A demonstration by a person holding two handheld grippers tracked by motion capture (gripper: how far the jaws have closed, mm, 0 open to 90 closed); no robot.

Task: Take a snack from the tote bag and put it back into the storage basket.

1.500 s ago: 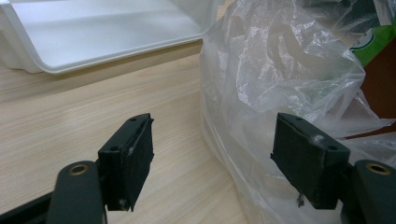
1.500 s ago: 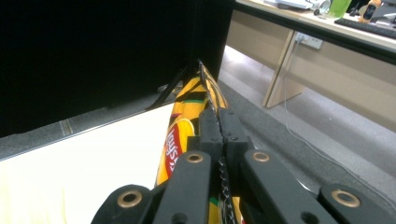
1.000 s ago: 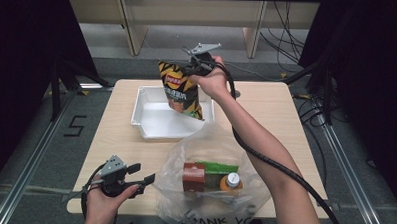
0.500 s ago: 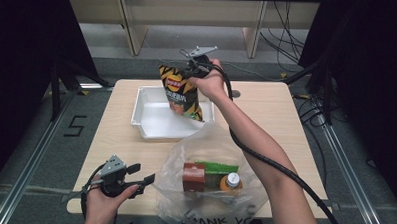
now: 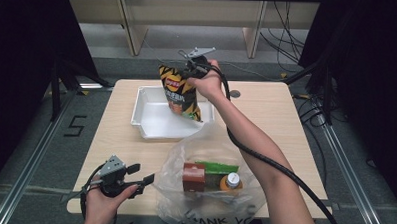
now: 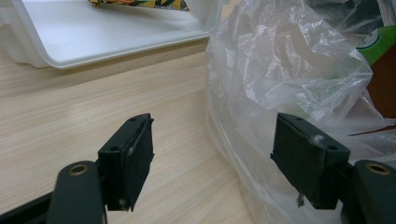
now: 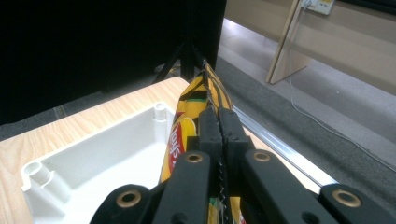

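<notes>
While the right gripper (image 5: 192, 68) is clamping the top edge of the yellow-and-black crisp bag (image 5: 179, 93), the high view is showing that bag hanging over the far right part of the white plastic tray (image 5: 148, 121) on the wooden table (image 5: 266, 107), its lower end dipping inside the tray's rim; the left gripper (image 5: 140, 175) is waiting near the front edge, just beside the clear plastic shopping bag (image 5: 210, 147) holding a brown packet (image 5: 193, 176) and an orange-capped bottle (image 5: 230, 181). Looking along the left gripper (image 6: 212, 151), its jaws are standing apart with nothing pinched, the clear film lying against the right one. Along the right gripper (image 7: 218, 122), the jaws are pressing together on the bag's crimped seam above the tray (image 7: 93, 163). To finish well, lowering the bag until it is resting flat, then releasing, seems wise, since dropping it tilted could tip it over the rim.
</notes>
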